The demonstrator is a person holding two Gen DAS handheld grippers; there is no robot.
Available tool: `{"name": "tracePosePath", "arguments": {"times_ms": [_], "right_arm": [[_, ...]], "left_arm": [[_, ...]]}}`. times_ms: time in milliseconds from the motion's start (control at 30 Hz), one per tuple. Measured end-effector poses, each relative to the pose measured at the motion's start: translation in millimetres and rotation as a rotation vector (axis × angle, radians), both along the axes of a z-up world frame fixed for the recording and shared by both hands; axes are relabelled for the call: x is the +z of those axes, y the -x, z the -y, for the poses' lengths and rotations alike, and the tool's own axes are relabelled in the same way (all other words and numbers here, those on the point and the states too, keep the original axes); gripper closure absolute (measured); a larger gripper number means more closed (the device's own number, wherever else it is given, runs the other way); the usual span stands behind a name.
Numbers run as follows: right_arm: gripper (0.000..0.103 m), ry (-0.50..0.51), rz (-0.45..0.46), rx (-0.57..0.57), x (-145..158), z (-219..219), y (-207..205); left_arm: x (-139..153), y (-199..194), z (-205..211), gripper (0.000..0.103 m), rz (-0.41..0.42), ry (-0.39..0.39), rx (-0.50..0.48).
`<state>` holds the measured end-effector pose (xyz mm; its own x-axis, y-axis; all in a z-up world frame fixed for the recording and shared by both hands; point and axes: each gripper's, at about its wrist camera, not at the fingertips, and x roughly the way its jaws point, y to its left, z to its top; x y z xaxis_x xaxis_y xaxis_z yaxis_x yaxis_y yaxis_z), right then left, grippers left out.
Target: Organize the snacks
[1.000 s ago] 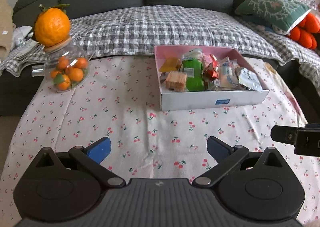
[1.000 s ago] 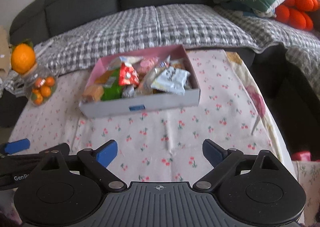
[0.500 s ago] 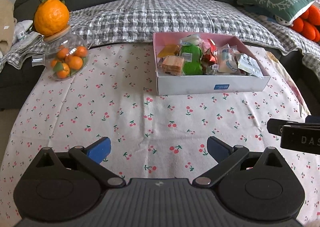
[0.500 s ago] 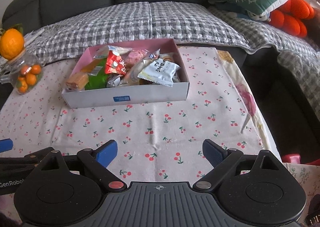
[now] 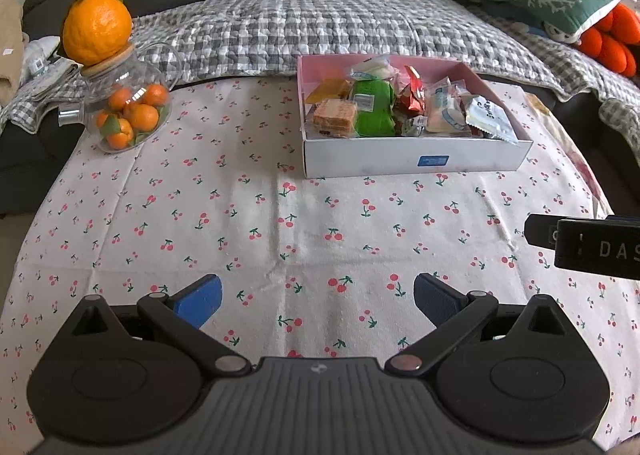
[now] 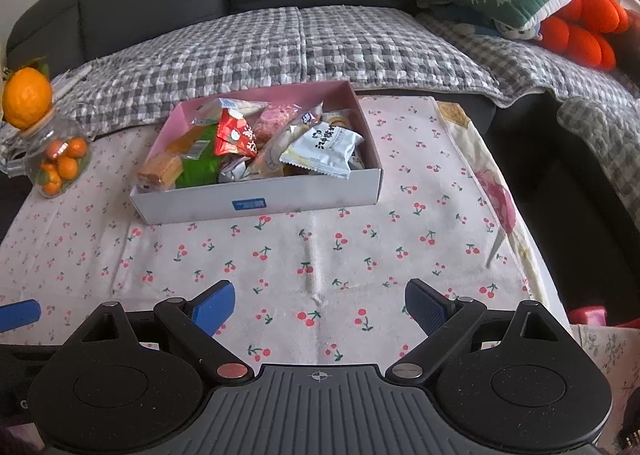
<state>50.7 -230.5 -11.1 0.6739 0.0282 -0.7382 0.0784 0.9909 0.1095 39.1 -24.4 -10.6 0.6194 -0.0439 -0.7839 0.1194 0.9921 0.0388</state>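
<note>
Both grippers I hold tilted down over the cherry-print tablecloth: my left gripper and right gripper each have jaws spread wide, gripping nothing. Farther ahead, the snack box sits on the cloth, packets heaped inside, well apart from both.

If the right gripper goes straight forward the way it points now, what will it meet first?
Probably the cherry-print tablecloth: the open right gripper points down at bare cloth, short of the snack box. Depth is uncertain.
</note>
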Motion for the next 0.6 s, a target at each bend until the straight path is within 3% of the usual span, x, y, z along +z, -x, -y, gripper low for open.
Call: {"name": "tracePosePath", "arguments": {"times_ms": [600], "right_arm": [[0.009,-0.002,-0.019,0.010,-3.8,-2.7,-2.8]], "left_arm": [[-1.0,0.5,1.2,0.001,-0.007,0.002,-0.002]]}}
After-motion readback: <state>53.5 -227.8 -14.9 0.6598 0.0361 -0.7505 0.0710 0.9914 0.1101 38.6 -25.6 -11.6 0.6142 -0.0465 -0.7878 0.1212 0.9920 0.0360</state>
